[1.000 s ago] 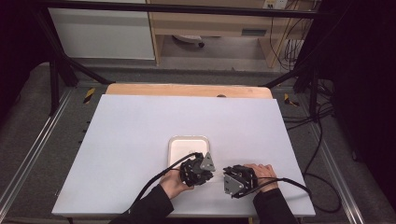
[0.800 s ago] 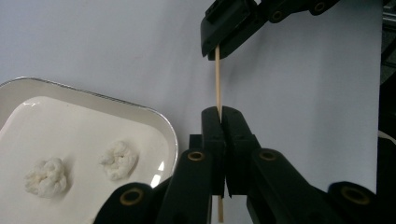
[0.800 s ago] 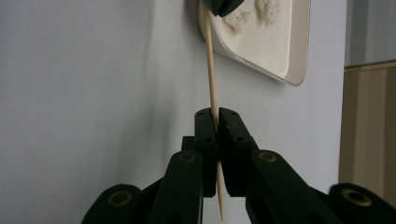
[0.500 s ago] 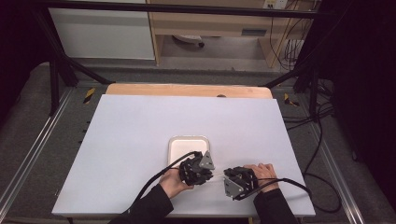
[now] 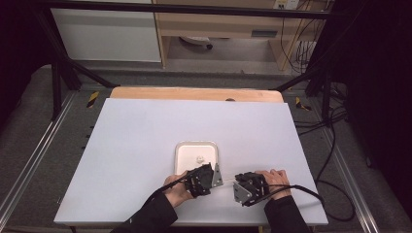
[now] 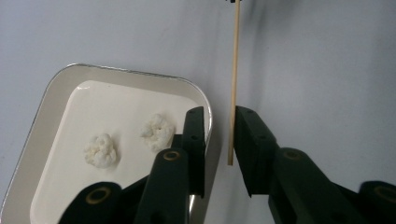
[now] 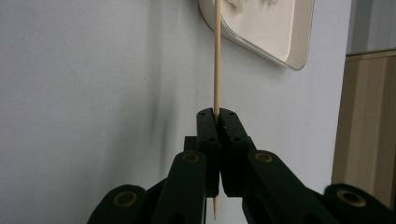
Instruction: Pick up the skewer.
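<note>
- Sitting on the white desk (image 5: 145, 145) near its front edge: a shallow cream tray (image 5: 181, 154), just ahead of both hands.
- Right gripper (image 7: 217, 113) clamping shut on the thin wooden skewer (image 7: 217, 56), pinching it low down with a short tail poking out behind the fingers.
- Left gripper (image 6: 219, 116) loosening off: fingers parted a little, having just been opening, skewer (image 6: 233, 79) hanging in the gap but looking pressed by neither finger.
- Skewer running lengthwise from the right fingers across to the left ones, tip end lying between the left fingers, tray edge just beside it.
- Two small white puffs (image 6: 100, 150) lying in the tray, looking like popcorn, closer to the left gripper than the right.
- Compared with a second ago: hands barely shifting, grippers in roughly the same spots; only the left fingers easing apart.
- Guessing the skewer needs swinging tip-first toward a puff next.
</note>
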Tool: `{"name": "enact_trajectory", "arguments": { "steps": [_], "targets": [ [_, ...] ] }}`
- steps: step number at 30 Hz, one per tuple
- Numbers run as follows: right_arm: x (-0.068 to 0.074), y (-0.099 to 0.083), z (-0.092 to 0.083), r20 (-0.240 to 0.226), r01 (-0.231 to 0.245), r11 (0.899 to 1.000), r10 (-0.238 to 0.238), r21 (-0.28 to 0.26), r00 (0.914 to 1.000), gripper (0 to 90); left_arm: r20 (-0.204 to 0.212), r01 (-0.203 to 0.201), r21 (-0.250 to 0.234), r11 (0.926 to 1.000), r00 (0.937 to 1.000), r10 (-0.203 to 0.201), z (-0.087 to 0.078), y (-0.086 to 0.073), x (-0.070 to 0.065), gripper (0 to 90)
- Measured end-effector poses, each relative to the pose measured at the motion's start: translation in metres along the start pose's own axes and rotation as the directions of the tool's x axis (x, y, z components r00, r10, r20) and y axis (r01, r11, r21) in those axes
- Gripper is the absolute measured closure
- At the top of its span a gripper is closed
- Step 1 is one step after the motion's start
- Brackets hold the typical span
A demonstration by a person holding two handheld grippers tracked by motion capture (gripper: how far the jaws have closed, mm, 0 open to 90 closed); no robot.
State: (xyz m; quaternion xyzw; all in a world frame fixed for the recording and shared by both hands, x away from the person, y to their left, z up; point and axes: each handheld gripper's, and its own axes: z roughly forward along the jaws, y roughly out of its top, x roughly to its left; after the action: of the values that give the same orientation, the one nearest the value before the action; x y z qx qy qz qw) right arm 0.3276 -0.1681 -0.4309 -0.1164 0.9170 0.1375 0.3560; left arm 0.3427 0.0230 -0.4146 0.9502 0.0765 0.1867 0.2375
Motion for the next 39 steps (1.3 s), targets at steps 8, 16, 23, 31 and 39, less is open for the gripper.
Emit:
{"name": "enact_trajectory", "arguments": {
  "steps": [8, 16, 23, 31, 39],
  "targets": [
    [0.000, 0.001, 0.000, -0.005, 0.004, 1.000, -0.004, 0.011, 1.0000, 89.1, -0.031, -0.056, 0.042, 0.9976, 0.9979, 0.057, 0.007, 0.007, -0.009, 82.2],
    [0.000, 0.002, -0.001, -0.008, 0.006, 1.000, -0.006, 0.013, 0.9999, 89.1, -0.044, -0.076, 0.062, 0.9952, 0.9960, 0.078, 0.009, 0.009, -0.012, 87.9],
    [0.000, 0.002, -0.003, -0.008, -0.014, 1.000, 0.014, 0.008, 0.9999, 88.6, -0.048, -0.079, 0.057, 0.9952, 0.9955, 0.082, 0.008, 0.009, -0.012, 88.4],
    [-0.004, 0.001, -0.009, 0.006, -0.103, 0.993, 0.104, -0.060, 0.9946, 73.0, -0.038, -0.039, 0.037, 0.9986, 0.9985, 0.040, 0.004, 0.002, -0.007, 88.6],
    [-0.013, -0.006, -0.017, -0.045, -0.323, 0.936, 0.320, -0.142, 0.9465, 53.2, -0.020, 0.046, 0.017, 0.9988, 0.9987, -0.046, -0.006, -0.014, 0.005, 88.5]
  ]
}}
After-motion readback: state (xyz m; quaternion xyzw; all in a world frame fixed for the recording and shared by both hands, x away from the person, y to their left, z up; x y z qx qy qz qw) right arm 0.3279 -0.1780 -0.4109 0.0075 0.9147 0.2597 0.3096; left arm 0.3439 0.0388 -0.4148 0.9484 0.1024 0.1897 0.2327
